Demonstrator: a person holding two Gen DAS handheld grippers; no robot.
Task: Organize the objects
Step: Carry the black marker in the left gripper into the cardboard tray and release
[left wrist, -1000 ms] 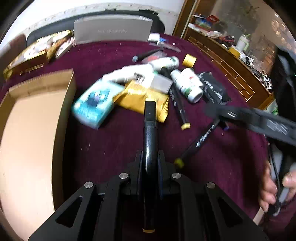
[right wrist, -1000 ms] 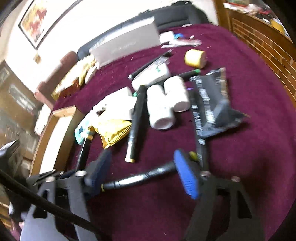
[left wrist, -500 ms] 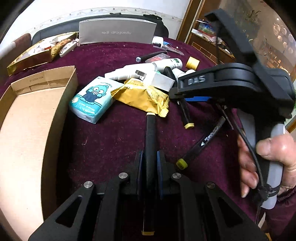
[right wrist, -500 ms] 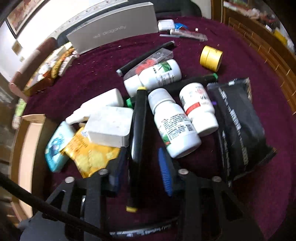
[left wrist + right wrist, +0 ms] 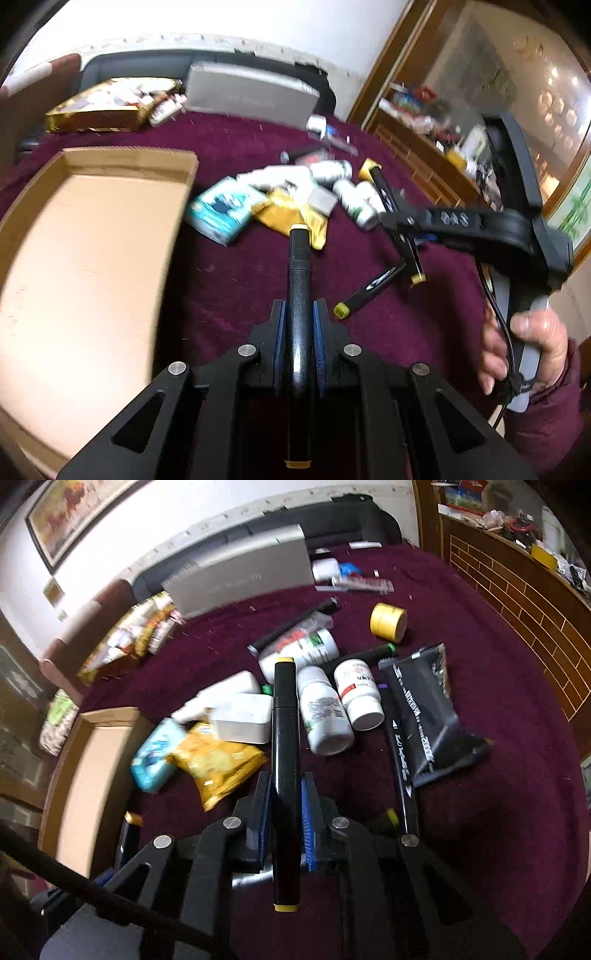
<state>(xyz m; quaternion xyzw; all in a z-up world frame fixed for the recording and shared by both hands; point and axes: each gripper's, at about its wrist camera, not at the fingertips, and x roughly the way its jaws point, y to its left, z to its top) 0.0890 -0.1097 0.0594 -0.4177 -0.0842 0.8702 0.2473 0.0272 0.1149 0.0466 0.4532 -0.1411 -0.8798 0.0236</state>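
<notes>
Left gripper (image 5: 299, 325): my fingers are clamped on a black marker with yellow caps (image 5: 299, 295), pinched at about mid-length.

Left marker axis: it runs straight forward along the fingers, one cap pointing out at the pile, the other back toward the camera.

Right gripper (image 5: 285, 801): these fingers are likewise clamped on a second black marker (image 5: 284, 757), its long axis also straight ahead along the fingers and sticking out at both ends.

Cardboard box (image 5: 129, 166): an open, shallow box lying on the maroon worktop (image 5: 236, 277), forward and to the left of my left fingers and near them. From the right wrist view the same box sits well off to the left, past the blue packet (image 5: 155, 755) and the yellow packet (image 5: 218, 762).

Key relation: I judge the box to be the drop place, and the left gripper is the nearer one; its marker points past the box's right wall, so it would need to swing left to come over the opening.

Pile: white bottles (image 5: 327, 716), a black pouch (image 5: 428, 709) and a yellow tape roll (image 5: 388, 622) lie ahead of the right fingers, apart from them.

Loose markers: two more lie on the worktop to the right of my left fingers (image 5: 369, 290).
</notes>
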